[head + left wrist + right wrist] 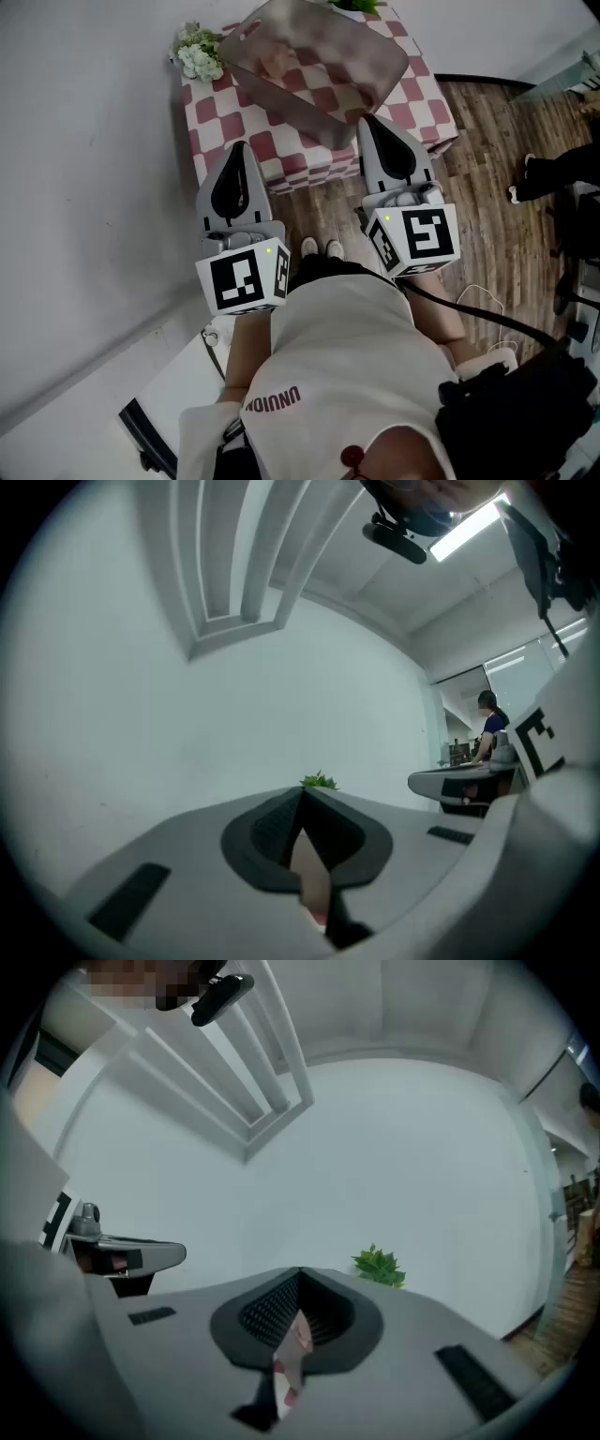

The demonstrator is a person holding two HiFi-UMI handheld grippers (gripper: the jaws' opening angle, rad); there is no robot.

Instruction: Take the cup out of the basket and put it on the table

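Note:
A translucent grey basket (319, 66) lies tilted on a small table with a red-and-white checked cloth (272, 141). A pale blurred shape (277, 61) shows through the basket's wall; I cannot tell whether it is the cup. My left gripper (240, 146) is held level at the table's near edge, left of the basket, jaws shut and empty. Just below the basket's near corner my right gripper (367, 118) is also shut with nothing in it. In both gripper views the closed tips, left gripper (302, 791) and right gripper (300, 1271), point at a white wall.
White flowers (197, 52) stand at the table's far left corner, a green plant (356, 5) at its back edge. A white wall runs along the left. To the right is wooden floor (497, 141), with another person's feet (520, 187).

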